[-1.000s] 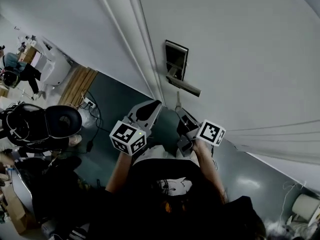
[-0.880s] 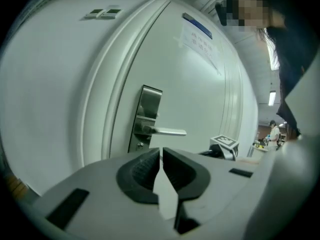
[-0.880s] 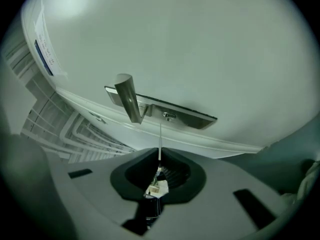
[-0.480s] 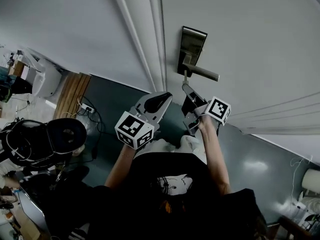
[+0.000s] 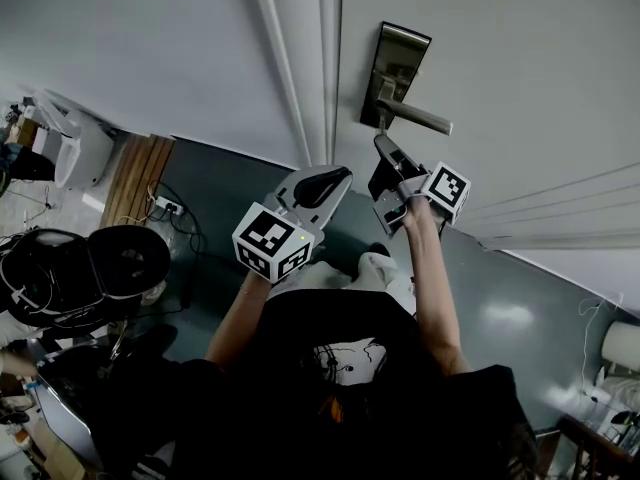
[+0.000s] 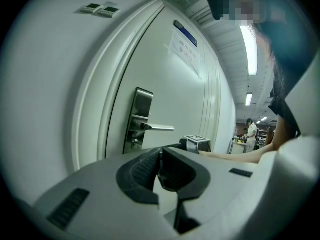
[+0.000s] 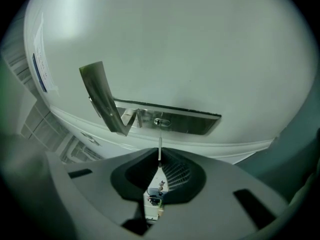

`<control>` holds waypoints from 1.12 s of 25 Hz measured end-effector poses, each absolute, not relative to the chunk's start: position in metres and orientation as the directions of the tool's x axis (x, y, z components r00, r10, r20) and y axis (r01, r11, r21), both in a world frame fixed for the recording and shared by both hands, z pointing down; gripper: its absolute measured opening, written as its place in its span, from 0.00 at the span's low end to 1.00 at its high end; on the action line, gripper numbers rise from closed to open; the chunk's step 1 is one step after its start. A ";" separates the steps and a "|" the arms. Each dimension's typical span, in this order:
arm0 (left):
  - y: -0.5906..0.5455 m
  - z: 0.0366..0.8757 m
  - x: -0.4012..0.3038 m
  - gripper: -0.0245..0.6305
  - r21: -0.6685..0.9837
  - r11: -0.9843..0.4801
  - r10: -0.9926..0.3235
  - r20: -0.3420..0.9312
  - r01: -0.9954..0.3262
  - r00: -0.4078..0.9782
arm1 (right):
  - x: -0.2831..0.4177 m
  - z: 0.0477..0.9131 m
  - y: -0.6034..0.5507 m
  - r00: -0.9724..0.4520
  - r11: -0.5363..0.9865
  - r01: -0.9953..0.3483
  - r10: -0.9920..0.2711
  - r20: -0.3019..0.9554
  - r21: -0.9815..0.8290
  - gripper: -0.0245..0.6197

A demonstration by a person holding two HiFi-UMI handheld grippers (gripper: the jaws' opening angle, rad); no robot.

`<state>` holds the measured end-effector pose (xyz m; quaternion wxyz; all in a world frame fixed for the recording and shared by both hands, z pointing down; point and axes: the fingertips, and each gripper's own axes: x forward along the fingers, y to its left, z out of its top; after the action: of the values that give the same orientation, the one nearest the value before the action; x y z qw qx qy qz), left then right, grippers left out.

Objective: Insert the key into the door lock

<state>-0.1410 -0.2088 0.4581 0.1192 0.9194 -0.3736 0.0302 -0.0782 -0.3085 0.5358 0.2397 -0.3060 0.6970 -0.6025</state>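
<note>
Right gripper (image 7: 159, 160) has its jaws pinched on the key (image 7: 159, 146), blade pointing straight out. The tip sits right at the keyhole (image 7: 158, 122) in the metal lock plate (image 7: 192, 125), just beside the lever handle (image 7: 102, 96). Can't tell if it's actually in. Left gripper (image 6: 161, 156) is closed on nothing, hanging near the white door (image 6: 170, 94).

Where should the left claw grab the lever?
Probably the lever, on its straight bar near the free end, coming square at the door, jaws above and below: the bar is level, stands off the door, and the key sits under its pivot.
</note>
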 end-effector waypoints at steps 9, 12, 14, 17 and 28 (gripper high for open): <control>-0.199 0.455 -0.146 0.07 0.187 -0.700 -0.676 0.138 -0.689 0.724 | -0.082 0.530 -0.308 -0.684 0.064 -0.066 -0.729 -0.002 -0.996 0.07; -0.201 0.453 -0.144 0.07 0.190 -0.701 -0.675 0.133 -0.688 0.725 | -0.081 0.526 -0.308 -0.690 0.067 -0.043 -0.724 -0.019 -0.997 0.07; -0.202 0.453 -0.142 0.07 0.188 -0.702 -0.675 0.129 -0.686 0.726 | -0.081 0.525 -0.308 -0.692 0.067 -0.036 -0.722 -0.023 -0.997 0.07; -0.200 0.450 -0.139 0.07 0.182 -0.708 -0.672 0.124 -0.683 0.730 | -0.081 0.524 -0.307 -0.681 0.057 -0.025 -0.732 -0.025 -0.998 0.07; -0.191 0.445 -0.134 0.07 0.171 -0.717 -0.666 0.117 -0.675 0.737 | -0.083 0.519 -0.307 -0.665 0.048 0.027 -0.745 -0.054 -0.998 0.07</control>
<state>-0.1342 -0.1906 0.4448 0.1016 0.9263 -0.3621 0.0233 -0.0828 -0.3066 0.5187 0.3048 -0.2736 0.6567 -0.6333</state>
